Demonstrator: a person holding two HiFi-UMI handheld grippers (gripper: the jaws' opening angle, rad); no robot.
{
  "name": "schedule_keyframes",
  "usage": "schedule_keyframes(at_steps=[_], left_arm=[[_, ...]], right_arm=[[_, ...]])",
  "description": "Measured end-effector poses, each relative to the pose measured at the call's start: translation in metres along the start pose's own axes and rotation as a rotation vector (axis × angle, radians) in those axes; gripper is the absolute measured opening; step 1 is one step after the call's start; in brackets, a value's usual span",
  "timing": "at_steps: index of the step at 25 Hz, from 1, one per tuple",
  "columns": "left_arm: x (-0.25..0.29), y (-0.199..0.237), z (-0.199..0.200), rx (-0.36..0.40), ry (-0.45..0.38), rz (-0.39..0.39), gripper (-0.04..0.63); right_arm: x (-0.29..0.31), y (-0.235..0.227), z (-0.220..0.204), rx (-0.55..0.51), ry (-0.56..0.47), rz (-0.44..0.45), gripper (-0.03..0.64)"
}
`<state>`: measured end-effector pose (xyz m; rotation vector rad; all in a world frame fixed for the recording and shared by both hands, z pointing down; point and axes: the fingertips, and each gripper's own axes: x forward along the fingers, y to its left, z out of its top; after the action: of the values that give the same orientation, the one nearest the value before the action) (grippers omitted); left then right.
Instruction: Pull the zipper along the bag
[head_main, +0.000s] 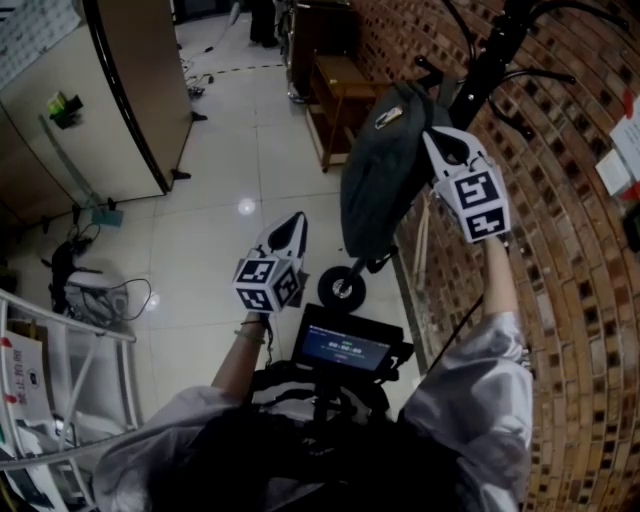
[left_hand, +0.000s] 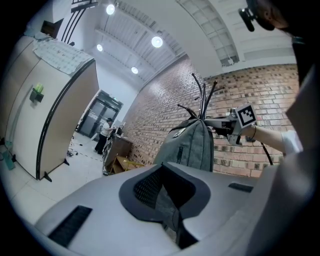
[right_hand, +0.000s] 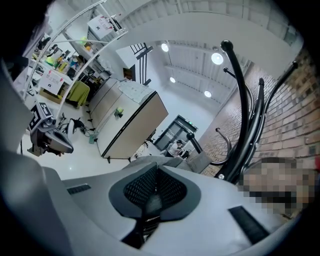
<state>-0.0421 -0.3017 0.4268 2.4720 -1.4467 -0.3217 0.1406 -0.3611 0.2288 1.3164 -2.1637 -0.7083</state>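
Overhead, right claw (right_hand: 152, 194) pinches hanging bag (head_main: 385, 175).

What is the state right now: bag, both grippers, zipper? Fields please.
bag: grey, hanging on a black coat rack by the brick wall
right gripper: raised at the bag's top, jaws together
left gripper: lower, clear of the bag, jaws apart, empty
zipper: pull too small to see; cannot tell if gripped
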Motion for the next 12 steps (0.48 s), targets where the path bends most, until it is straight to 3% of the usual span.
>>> schedule_keyframes(at_steps=[12], left_arm=[[0.0028,-0.0052,-0.002,0.004,0.006,-0.011,0.008]], right_arm=[[-0.0037,0.0074,-0.0068,-0.038,0.011,-0.036,0.006]])
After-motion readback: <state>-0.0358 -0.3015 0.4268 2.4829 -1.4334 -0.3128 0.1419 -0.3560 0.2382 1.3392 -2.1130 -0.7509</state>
